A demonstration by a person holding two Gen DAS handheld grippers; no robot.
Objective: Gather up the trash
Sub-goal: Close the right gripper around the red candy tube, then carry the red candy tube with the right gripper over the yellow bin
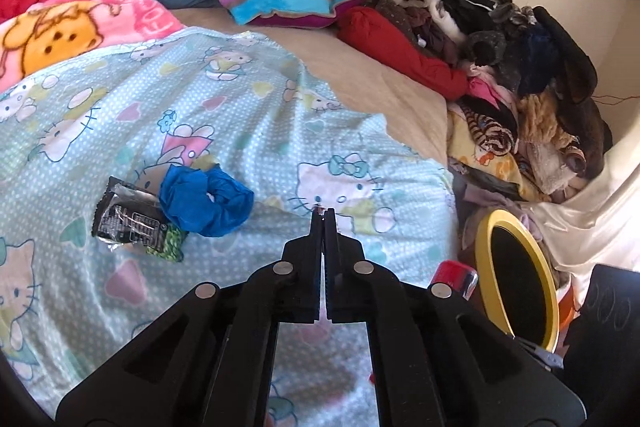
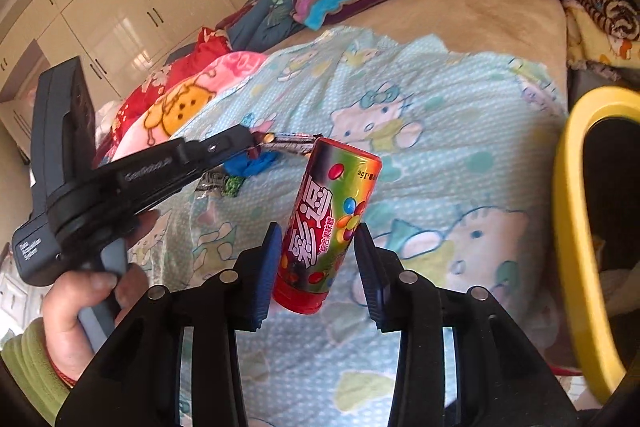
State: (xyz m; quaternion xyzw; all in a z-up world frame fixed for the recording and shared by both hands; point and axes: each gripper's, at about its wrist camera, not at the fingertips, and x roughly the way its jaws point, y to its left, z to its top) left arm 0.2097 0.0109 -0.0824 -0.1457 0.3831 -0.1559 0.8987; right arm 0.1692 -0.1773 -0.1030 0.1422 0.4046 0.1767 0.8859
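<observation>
We see the right gripper (image 2: 316, 259) pinching a candy tube (image 2: 328, 223) above the bedsheet (image 2: 440, 155). Left gripper (image 1: 324, 213) fingers pressed together; whatever sits at their tips is unreadable. Yellow bin (image 2: 572, 251) cut off.

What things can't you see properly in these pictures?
- Inside the yellow bin: just dark in both views; the right wrist picture's edge cuts it off.
- Candy tube: left wrist view shows only a red end behind the left gripper.
- Speck at that gripper's tips: too small to name.
- Black wrapper: partly under the blue crumpled thing.
</observation>
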